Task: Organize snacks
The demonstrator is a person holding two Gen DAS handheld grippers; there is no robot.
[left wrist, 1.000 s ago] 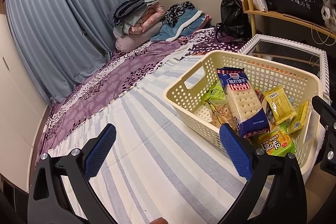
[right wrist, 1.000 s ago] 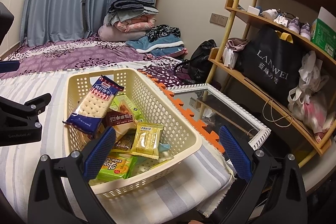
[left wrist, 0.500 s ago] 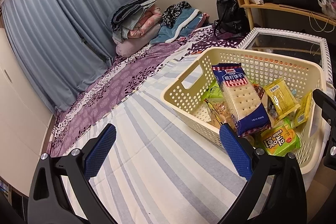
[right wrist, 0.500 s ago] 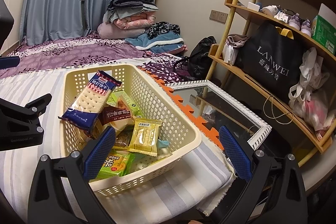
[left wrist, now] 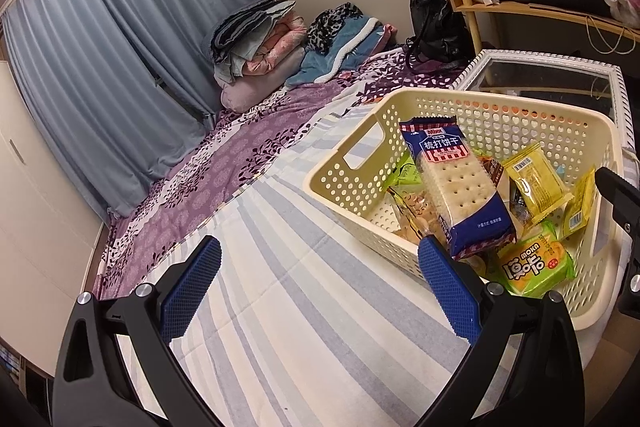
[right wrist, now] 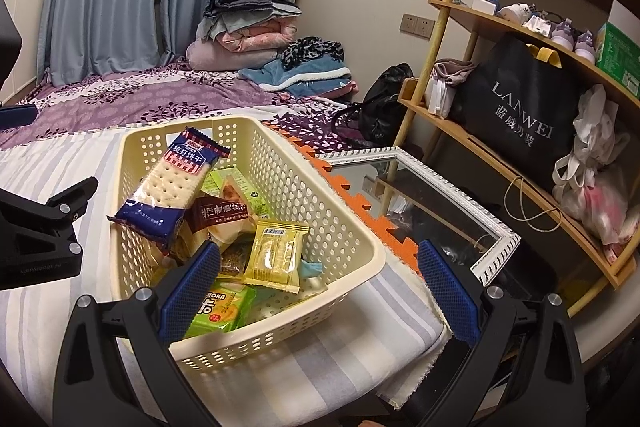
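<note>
Snacks piled loose in basket (right wrist: 352, 239) on striped cover near bed edge. Left gripper (left wrist: 318, 291) and right gripper (right wrist: 316, 289): jaws wide apart, empty. Risks: cracker pack (right wrist: 168, 183) crushed under hard clamping; basket nudged off edge beside mirror (right wrist: 436, 195).

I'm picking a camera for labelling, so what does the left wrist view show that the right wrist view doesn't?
Only the left wrist view shows the basket's cut-out handle and a wide stretch of striped sheet beside it. Only the right wrist view shows the upper shelf with shoes and a green box. Both show the cream basket, the soda cracker pack, the framed mirror and open jaws.
</note>
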